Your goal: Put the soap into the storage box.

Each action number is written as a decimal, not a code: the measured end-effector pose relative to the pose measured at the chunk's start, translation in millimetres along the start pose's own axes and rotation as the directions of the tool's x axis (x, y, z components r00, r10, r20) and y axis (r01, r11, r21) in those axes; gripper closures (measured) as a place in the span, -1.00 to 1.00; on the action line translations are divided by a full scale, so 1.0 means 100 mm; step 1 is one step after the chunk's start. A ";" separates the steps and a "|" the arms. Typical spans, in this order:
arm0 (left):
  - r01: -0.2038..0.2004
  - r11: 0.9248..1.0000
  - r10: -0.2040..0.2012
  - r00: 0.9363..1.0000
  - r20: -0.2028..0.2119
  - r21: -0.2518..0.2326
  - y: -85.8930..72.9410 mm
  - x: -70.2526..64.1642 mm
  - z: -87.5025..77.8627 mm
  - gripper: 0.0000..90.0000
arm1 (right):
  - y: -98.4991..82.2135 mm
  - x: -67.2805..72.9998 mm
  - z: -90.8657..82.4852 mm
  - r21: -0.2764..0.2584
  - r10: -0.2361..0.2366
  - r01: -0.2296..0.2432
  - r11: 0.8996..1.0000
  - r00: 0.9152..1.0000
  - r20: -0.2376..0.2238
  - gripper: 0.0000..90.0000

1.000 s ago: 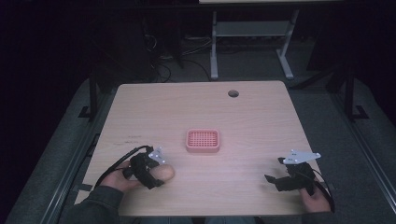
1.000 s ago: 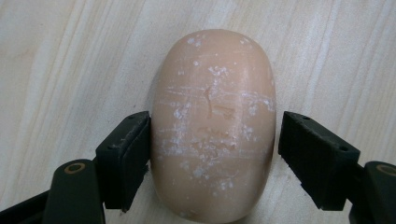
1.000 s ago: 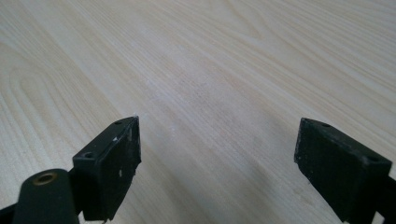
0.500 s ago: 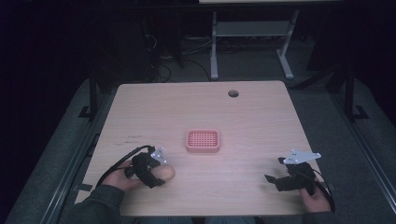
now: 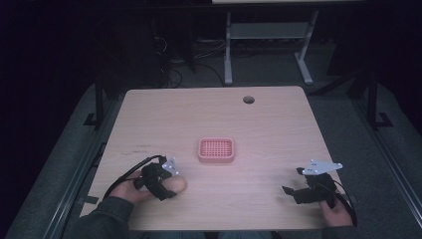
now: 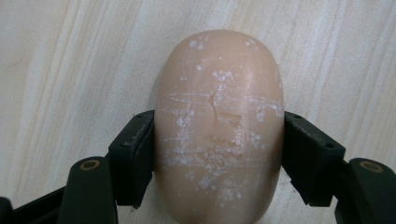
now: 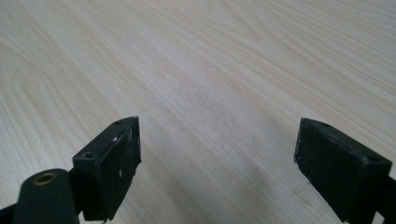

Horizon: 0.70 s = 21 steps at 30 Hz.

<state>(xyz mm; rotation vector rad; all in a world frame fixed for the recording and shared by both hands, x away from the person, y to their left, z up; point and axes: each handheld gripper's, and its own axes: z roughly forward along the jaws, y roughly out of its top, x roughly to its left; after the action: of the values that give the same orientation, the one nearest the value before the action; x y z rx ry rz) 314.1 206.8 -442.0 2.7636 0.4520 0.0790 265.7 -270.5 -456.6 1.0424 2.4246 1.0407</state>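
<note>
Soap [image 6: 218, 126] is sitting between my left claw's [image 6: 218, 154] two pads, both touching its flanks, so I'm holding it clamped. It's a tan oval bar with white scuffs, lying flat on the counter [image 5: 278, 124] near the front left corner. In the high view the soap [image 5: 178, 184] is poking out past the left claw [image 5: 166, 180] toward the middle of the counter.

I'm judging that I'm at the grasp step: the bar is gripped but looking not yet lifted, since wood grain is showing close around it. The pink dish [image 5: 216, 150] is waiting in the middle of the counter, ahead and to the right of the bar, apart from it, with nothing lying on its grid.

My right claw [image 7: 218, 154] is resting wide and holding nothing, over bare wood near the front right corner [image 5: 304, 190], well apart from the dish.

Next, I'm thinking the move calls for lifting the bar straight up, carrying it over the dish, and keeping the squeeze steady, since a smooth rounded bar could slip from the pads.
</note>
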 end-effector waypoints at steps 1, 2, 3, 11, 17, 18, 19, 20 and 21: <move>0.000 1.000 0.000 1.000 0.003 0.001 0.00 0.00 0.00 -0.28 | 0.00 0.00 0.00 0.000 0.000 0.000 1.000 1.000 0.000 -0.69; -0.001 1.000 0.001 1.000 0.006 0.002 0.01 0.00 0.00 -0.28 | 0.00 0.00 0.00 0.000 0.000 0.000 1.000 1.000 0.000 -0.69; -0.001 1.000 0.001 1.000 0.006 0.002 0.01 0.00 0.00 -0.28 | 0.00 0.00 0.00 0.000 0.000 0.000 1.000 1.000 0.000 -0.69; 0.003 1.000 -0.003 1.000 0.009 -0.015 0.04 0.02 0.00 -0.28 | 0.00 0.00 0.00 -0.001 0.004 -0.004 1.000 1.000 -0.001 -0.69; 0.001 1.000 -0.001 1.000 0.014 -0.016 0.06 0.03 0.00 -0.28 | -0.01 -0.01 0.00 -0.002 0.007 -0.007 1.000 1.000 -0.002 -0.69; 0.003 1.000 -0.002 1.000 0.013 -0.026 0.07 0.03 0.00 -0.28 | -0.01 -0.01 0.00 -0.002 0.007 -0.007 1.000 1.000 -0.001 -0.69; 0.003 1.000 -0.002 1.000 0.013 -0.026 0.07 0.03 0.00 -0.28 | -0.01 -0.01 0.00 -0.002 0.007 -0.007 1.000 1.000 -0.001 -0.69; 0.000 1.000 0.001 1.000 0.012 -0.022 0.08 0.04 -0.01 -0.28 | -0.01 -0.01 0.00 -0.003 0.009 -0.009 1.000 1.000 0.000 -0.69; 0.000 1.000 0.001 1.000 0.012 -0.022 0.08 0.04 -0.01 -0.28 | -0.01 -0.01 0.00 -0.003 0.009 -0.009 1.000 1.000 0.000 -0.69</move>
<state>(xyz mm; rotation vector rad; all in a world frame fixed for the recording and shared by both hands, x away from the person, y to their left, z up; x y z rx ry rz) 320.2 201.0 -437.7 2.7409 0.4447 0.0665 266.0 -271.7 -457.2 1.0532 2.4200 1.0468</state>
